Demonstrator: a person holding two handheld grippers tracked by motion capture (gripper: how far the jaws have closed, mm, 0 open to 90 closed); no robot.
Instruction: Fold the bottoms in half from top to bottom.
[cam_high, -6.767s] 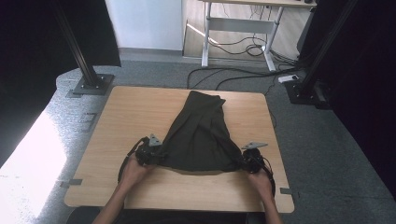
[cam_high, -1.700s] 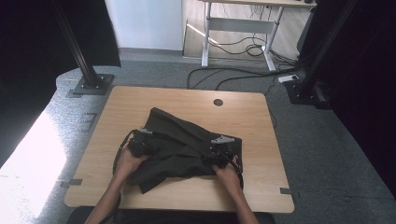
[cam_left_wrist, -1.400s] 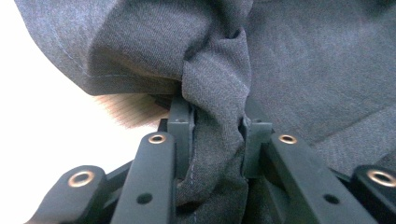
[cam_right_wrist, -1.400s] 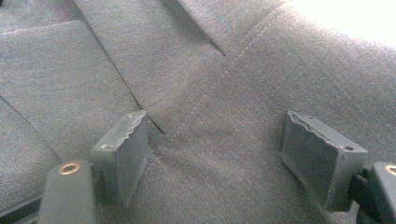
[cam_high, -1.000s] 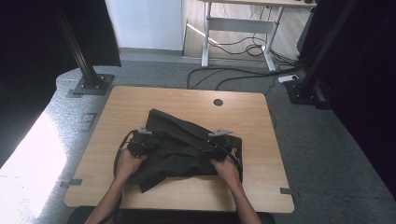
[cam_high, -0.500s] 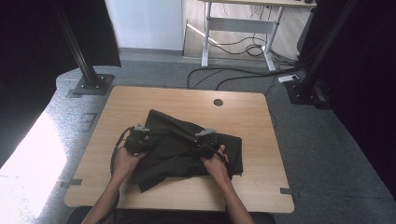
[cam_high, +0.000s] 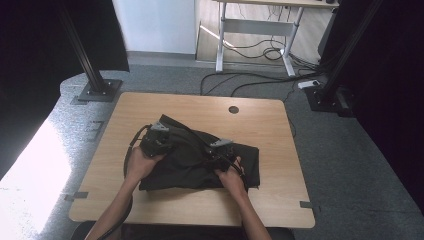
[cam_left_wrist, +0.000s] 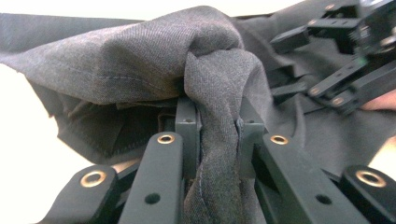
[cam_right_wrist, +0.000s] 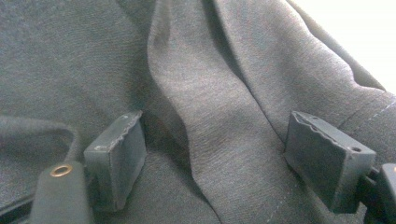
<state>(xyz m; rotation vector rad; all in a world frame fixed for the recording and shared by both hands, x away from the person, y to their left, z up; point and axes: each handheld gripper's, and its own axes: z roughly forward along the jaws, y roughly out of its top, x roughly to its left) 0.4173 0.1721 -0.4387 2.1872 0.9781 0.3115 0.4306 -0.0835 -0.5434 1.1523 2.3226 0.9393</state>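
- Dark grey garment (cam_high: 200, 162): bunched and half folded on the wooden table (cam_high: 280, 130), near the front edge and well short of the round cable hole (cam_high: 233, 109).
- Step in hand, as judged: folding the garment, left side gathered and lifted toward the middle.
- Left gripper (cam_left_wrist: 218, 135): pads pressed together on a thick twisted fold of the garment, cloth draping over and behind the jaws; at the garment's left end in the high view (cam_high: 159, 141).
- Right gripper (cam_right_wrist: 215, 158): jaws spread, pads (cam_right_wrist: 116, 158) resting on the cloth either side of a raised ridge, not pinching it; jaws just closing somewhat, ridge between them; near the garment's middle in the high view (cam_high: 220, 152).
- Next move, as judged: close the right jaws on the ridge to hold it, then carry the left fold across and lay it flat.
- Caution: loose folds likely to slip or bunch if released early.
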